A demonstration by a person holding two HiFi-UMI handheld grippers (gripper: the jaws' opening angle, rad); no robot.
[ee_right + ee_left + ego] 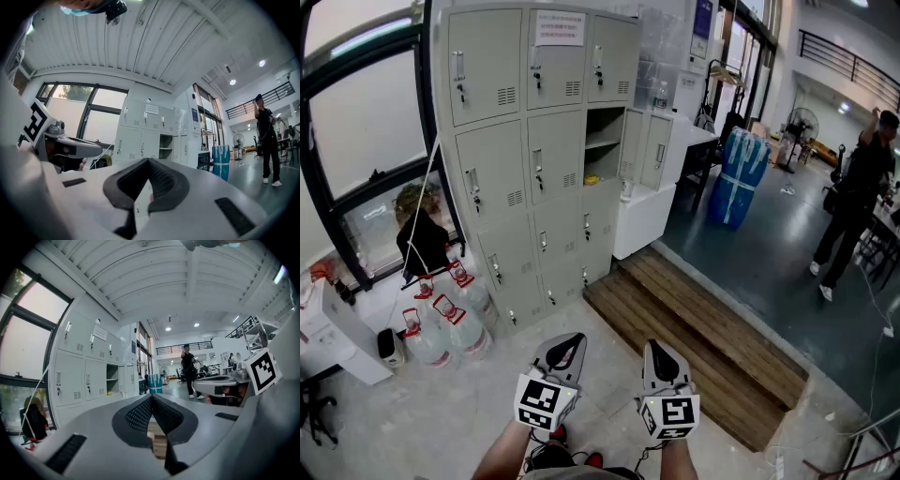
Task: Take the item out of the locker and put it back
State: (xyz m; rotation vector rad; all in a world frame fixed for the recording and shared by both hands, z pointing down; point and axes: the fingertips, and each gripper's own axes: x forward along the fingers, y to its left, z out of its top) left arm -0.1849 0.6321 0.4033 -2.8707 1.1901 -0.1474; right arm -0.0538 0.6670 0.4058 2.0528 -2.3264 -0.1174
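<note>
Two closed grippers (both empty), the left gripper (566, 342) and the right gripper (662, 350), point level at the locker (492, 159), whose open compartment (604, 120) holds the yellow item (592, 178), well ahead, seemingly slightly nearer the left.

Pale concrete floor (441, 417) lies beneath the right gripper (659, 345), with a wooden plank step (703, 342) just ahead to its right. Tall black-framed windows (356, 122) stand far ahead on its left; ceiling lights (168, 328) glow.
</note>
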